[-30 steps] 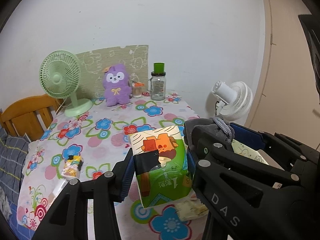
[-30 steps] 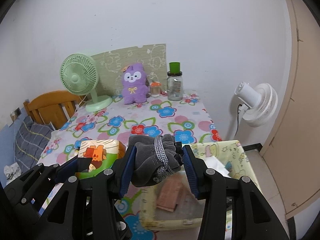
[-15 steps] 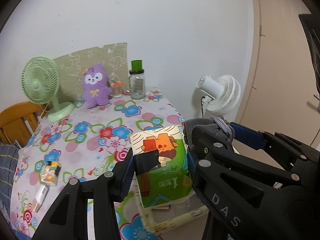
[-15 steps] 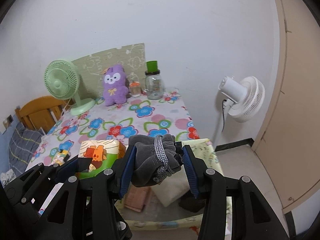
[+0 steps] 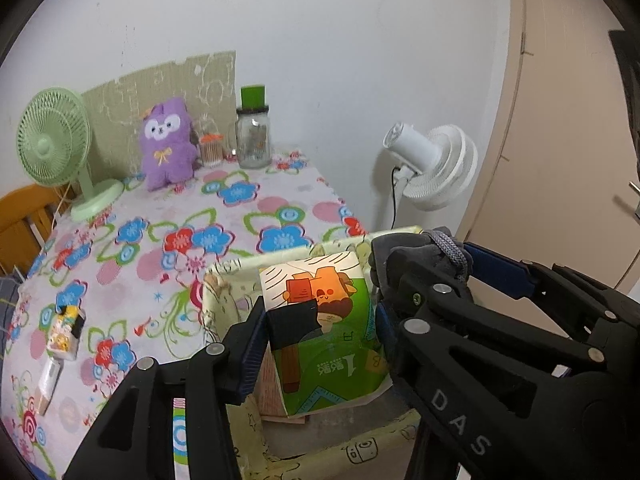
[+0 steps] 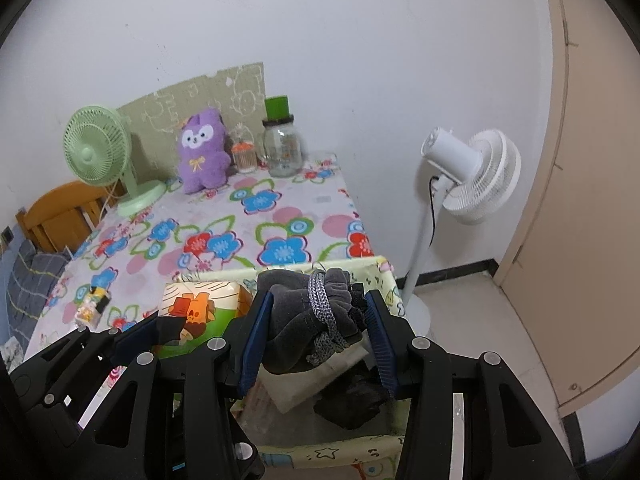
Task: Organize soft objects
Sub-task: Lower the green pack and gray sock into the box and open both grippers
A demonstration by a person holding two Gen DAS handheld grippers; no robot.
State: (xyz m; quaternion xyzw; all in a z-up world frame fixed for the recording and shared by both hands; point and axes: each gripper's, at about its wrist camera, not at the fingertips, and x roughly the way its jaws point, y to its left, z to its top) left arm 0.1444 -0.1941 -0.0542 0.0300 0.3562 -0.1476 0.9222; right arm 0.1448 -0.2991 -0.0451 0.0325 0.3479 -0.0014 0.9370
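**Let the soft things drop straight into the bin**

The left tongs (image 5: 320, 344) have the green tissue pack (image 5: 324, 332) between their blue pads. Their jaws have just been opening, but the pack sits up between them and I cannot tell if the pads press on it. The right tongs (image 6: 316, 336) squeeze the grey pouch (image 6: 308, 324) with its braided cord. Both soft things hang right over the yellow fabric bin (image 5: 224, 292), which stands at the near edge of the counter (image 5: 168, 216) with the flower cloth.

My guess is that this is the drop step. To do it well, keep each thing over the middle of the bin, not over the rim. Bring the tongs low, so the things do not fall far. Open slowly and wide, so the pack slides out clean. The pouch is squishy and its cord could catch on a pad, so pull the tongs away gently.

There is stuff in the bin, like a dark cloth (image 6: 352, 404). Put the new things beside it if there is room. One small packet (image 5: 66, 332) lies on the counter.
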